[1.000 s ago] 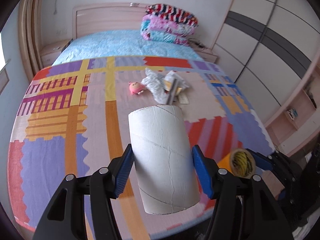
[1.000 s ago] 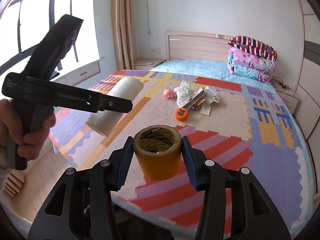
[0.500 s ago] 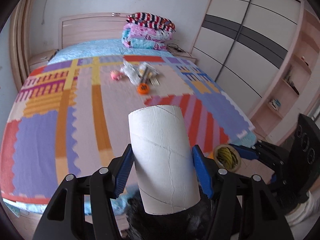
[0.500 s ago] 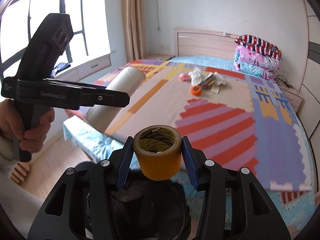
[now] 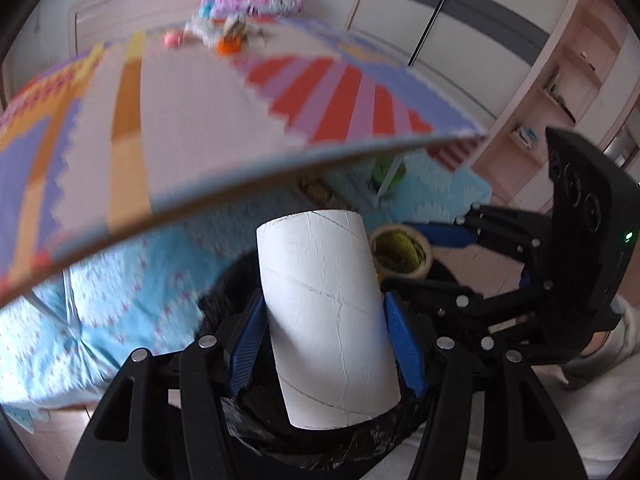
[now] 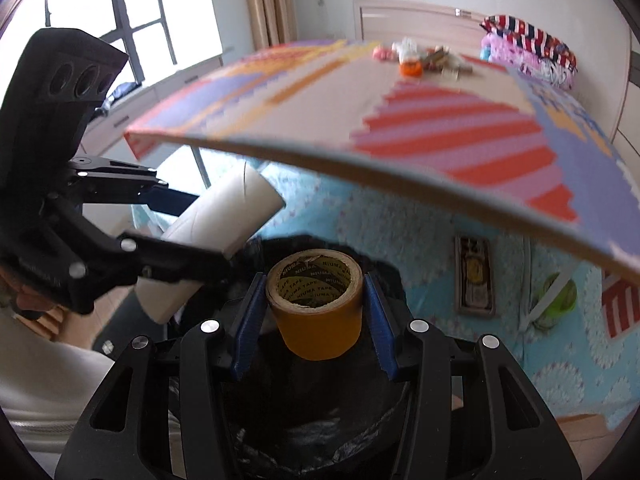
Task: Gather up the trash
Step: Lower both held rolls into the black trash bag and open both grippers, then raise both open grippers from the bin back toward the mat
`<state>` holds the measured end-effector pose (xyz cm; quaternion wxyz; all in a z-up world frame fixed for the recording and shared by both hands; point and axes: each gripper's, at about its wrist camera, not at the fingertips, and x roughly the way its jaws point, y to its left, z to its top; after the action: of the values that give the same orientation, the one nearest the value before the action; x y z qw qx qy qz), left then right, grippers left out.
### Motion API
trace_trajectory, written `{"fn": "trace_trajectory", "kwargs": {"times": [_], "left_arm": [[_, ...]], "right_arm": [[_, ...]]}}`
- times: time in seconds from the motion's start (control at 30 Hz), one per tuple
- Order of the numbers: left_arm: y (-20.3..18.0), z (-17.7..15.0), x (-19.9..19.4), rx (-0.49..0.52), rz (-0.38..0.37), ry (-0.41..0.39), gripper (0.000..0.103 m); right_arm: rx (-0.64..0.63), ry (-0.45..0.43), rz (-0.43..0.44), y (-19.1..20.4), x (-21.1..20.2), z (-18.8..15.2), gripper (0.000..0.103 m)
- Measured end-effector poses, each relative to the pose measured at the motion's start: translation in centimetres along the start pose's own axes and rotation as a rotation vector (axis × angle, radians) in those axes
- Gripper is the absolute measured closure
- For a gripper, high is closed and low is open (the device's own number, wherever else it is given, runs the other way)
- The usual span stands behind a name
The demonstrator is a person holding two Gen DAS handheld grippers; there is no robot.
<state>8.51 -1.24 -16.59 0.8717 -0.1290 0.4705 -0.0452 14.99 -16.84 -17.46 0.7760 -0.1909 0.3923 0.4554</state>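
My left gripper (image 5: pixel 324 340) is shut on a white cardboard tube (image 5: pixel 326 312), which stands tilted between the blue pads. My right gripper (image 6: pixel 314 320) is shut on a roll of brown tape (image 6: pixel 316 304). Both hang over a bin lined with a black bag (image 6: pixel 304 432), its rim (image 5: pixel 320 440) just under the tube. In the left wrist view the tape roll (image 5: pixel 400 250) and the right gripper (image 5: pixel 444 256) show to the right of the tube. In the right wrist view the tube (image 6: pixel 224 216) and the left gripper (image 6: pixel 192 228) are at the left.
The bed's colourful foam mat (image 5: pixel 240 112) juts out above the bin, with a blue bedspread (image 6: pixel 400 248) hanging below it. More litter and a pink toy (image 6: pixel 416 60) lie far back on the mat. Wardrobe and shelves (image 5: pixel 560 80) stand at the right. A hand (image 6: pixel 20 300) holds the left gripper.
Both grippers have come back off the bed and sunk toward the black-lined bin, still holding the tube and the tape. The mat's edge now stands above them.
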Motion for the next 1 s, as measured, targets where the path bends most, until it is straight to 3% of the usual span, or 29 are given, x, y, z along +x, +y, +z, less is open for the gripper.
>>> {"fn": "trace_trajectory", "kwargs": {"times": [0.3,0.53,1.0], "left_arm": [[1.3,-3.1,6.1,-0.029,0.075,0.179,0.046],[1.8,-4.8,9.0,-0.044,0.12,0.264,0.045],[1.5,-4.6,8.4,-0.07,0.117,0.263,0.044]], "right_arm": [[0.006,0.11,-0.016,-0.3,3.3,-2.2,0.055],[0.031,0.172,-0.017,-0.7,4.9,-3.4,0.055],[0.053,0.154,-0.018,-1.2,4.4,-3.0,0.055]]}}
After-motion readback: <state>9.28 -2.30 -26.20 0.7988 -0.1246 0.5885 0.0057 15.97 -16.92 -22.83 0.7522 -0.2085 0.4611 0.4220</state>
